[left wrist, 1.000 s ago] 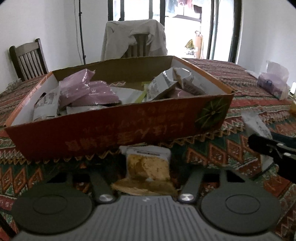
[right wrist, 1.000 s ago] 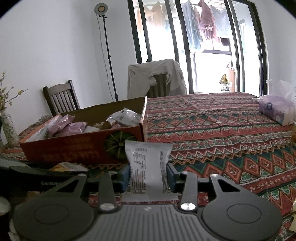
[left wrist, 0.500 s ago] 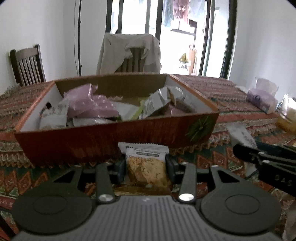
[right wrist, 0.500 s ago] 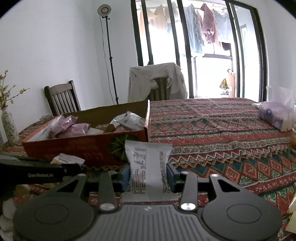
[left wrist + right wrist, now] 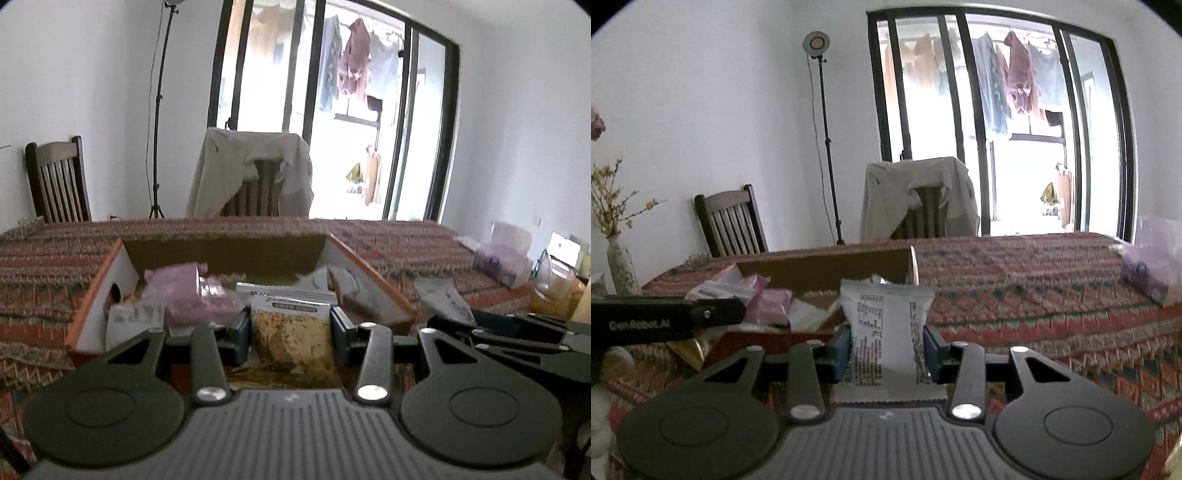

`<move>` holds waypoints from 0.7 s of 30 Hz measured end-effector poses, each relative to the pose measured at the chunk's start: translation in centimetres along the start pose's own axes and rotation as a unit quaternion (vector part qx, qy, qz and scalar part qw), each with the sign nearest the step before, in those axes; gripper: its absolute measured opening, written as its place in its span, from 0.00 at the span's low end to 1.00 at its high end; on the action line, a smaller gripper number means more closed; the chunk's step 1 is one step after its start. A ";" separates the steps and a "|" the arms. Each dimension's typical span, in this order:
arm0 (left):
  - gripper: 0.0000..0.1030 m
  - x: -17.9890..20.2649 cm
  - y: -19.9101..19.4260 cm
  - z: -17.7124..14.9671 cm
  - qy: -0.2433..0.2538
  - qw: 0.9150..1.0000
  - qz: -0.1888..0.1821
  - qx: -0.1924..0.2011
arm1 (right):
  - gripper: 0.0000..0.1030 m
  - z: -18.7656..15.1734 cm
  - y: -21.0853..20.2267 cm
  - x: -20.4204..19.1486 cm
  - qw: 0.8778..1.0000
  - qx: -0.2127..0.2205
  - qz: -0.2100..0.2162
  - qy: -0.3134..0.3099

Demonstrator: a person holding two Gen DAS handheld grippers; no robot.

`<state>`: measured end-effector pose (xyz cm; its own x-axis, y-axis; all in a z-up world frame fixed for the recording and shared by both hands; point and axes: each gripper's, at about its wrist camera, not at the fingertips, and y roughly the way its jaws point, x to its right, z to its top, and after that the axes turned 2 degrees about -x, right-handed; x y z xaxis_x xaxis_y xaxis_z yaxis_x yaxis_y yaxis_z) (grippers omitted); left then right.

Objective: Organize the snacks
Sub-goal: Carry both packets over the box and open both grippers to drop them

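In the left wrist view, my left claw [image 5: 291, 332] is closed on a clear snack packet [image 5: 295, 332] with a golden, crumbly cake inside, held by its two side edges, in the air before the cardboard box [image 5: 99, 291] of snacks on the bench [image 5: 44, 251]. I judge it light but fragile: the cake can break if I squeeze more, and the film looks slippery, so the sides near the middle are the right place. In the right wrist view, my right claw [image 5: 888, 350] is clamped on a white printed sachet [image 5: 886, 325], upright, also taken by its sides, in front of the box's right corner. It seems soft, thin and light, and it may bend or slide down.
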<state>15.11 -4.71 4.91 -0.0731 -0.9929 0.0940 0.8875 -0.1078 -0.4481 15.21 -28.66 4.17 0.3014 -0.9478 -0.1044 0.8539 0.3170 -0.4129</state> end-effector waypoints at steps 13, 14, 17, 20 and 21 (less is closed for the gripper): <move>0.43 -3.7 3.1 3.2 -0.044 0.998 0.026 0.034 | 0.39 4.2 4.7 -2.1 1.000 0.015 0.008 -0.009; 0.43 -4.1 3.2 3.3 -0.047 0.998 0.029 0.035 | 0.39 4.6 5.1 -2.2 1.000 0.017 0.008 -0.009; 0.43 -5.0 4.1 3.5 -0.060 0.997 0.037 0.038 | 0.39 5.5 6.3 -2.5 1.000 0.021 0.008 -0.009; 0.43 -5.8 5.0 3.6 -0.070 0.996 0.045 0.038 | 0.39 6.1 7.8 -2.8 1.000 0.023 0.007 -0.008; 0.43 -6.2 5.2 3.5 -0.073 0.996 0.046 0.037 | 0.39 6.2 8.2 -2.9 1.000 0.023 0.007 -0.007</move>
<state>21.80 1.04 5.12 0.0727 -0.9800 0.1854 0.9191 -0.0064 -0.3939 23.98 -23.07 6.72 0.3192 -0.9427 -0.0969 0.8683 0.3319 -0.3686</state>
